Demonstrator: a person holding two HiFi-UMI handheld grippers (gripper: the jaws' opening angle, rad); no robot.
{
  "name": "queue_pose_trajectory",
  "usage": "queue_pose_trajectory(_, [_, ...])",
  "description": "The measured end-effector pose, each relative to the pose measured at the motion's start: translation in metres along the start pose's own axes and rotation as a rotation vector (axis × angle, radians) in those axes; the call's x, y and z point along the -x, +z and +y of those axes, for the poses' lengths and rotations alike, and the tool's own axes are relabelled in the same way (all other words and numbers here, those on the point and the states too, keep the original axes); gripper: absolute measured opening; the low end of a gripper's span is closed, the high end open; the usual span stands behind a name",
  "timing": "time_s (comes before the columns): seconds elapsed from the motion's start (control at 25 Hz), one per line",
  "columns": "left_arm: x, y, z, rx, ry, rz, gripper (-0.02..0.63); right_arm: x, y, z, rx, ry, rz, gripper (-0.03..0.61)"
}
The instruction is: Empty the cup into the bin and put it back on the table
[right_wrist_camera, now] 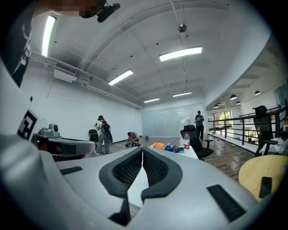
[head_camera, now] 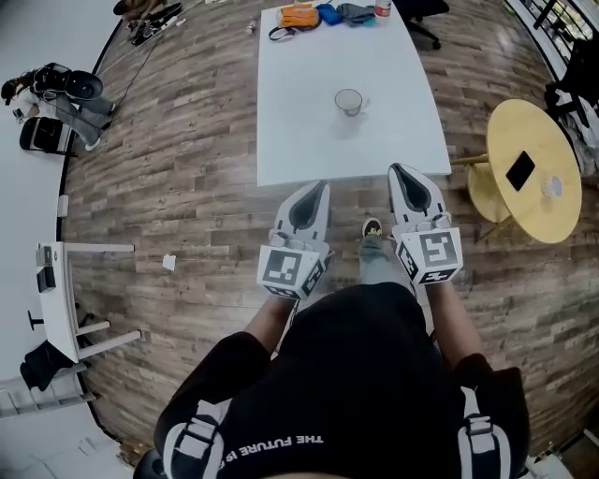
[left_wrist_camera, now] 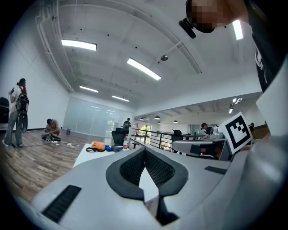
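Both tools are pressed fully together with nothing between their jaws. The left tool and the right tool point level, side by side, at the near edge of the white counter. The cup stands upright mid-counter, well apart from both, and only bare counter top lies between. At the far end lie an orange bundle, a blue cloth and a bottle. To the right stands a round yellow counter bearing a dark phone. The person's shoe shows between the tools, on the wood floor.
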State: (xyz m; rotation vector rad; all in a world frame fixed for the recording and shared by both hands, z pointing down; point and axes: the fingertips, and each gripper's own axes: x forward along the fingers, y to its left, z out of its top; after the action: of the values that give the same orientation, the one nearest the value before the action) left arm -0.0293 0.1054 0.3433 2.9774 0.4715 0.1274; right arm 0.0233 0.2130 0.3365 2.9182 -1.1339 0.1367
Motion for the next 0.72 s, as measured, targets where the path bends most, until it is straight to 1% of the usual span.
queue_pose_trajectory(0.16, [-0.080, 0.013, 0.012, -0.033, -0.032, 0.004, 0.020, -0.055, -0.002, -0.042, -0.021, 0.070, 0.020, 0.017])
queue_pose_trajectory(0.36, [-0.156, 0.006, 0.032, -0.040, -0.012, 0.044, 0.020, -0.111, -0.010, -0.095, -0.027, 0.114, 0.051, 0.017])
queue_pose_trajectory(0.48, [-0.185, 0.000, 0.043, -0.033, 0.024, 0.079, 0.020, -0.135, -0.019, -0.115, -0.026, 0.150, 0.078, 0.017])
queue_pose_trajectory(0.56, [-0.202, -0.004, 0.051, -0.034, 0.039, 0.086, 0.020, -0.149, -0.026, -0.125, -0.025, 0.169, 0.092, 0.017])
queue_pose_trajectory(0.72, [-0.221, -0.017, 0.069, -0.028, 0.087, 0.129, 0.020, -0.171, -0.042, -0.130, -0.039, 0.209, 0.129, 0.017])
